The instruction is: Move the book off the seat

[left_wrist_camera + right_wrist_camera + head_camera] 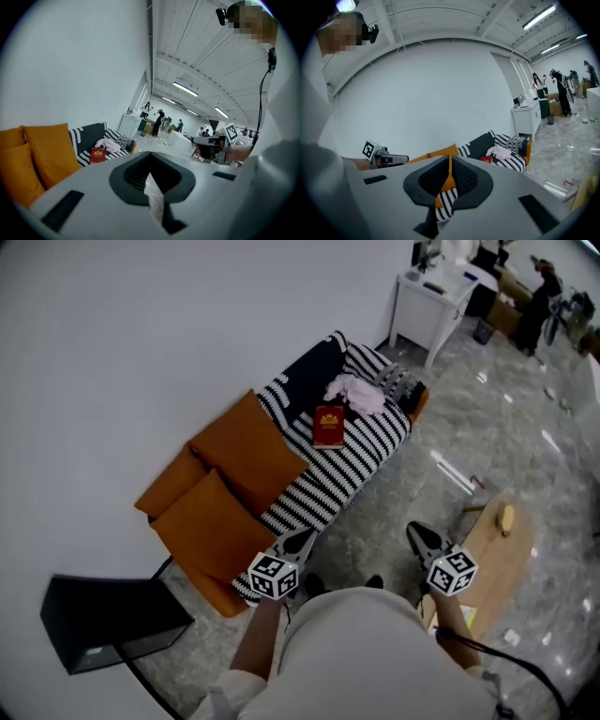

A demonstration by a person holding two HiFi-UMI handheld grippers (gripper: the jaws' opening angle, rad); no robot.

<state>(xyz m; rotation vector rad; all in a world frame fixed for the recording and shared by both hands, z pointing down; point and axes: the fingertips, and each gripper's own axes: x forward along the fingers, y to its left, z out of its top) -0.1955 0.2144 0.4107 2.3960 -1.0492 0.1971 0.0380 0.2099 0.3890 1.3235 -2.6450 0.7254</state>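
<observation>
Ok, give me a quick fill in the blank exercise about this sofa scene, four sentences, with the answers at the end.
1. The red book lies on the sofa, whose black-and-white cover is ____.
2. The crumpled cloth beside the book is ____ in colour.
3. The cushions at the sofa's other end are ____.
4. The left gripper and the right gripper are both ____, holding nothing.

Missing words: striped; pink; orange; shut.
</observation>
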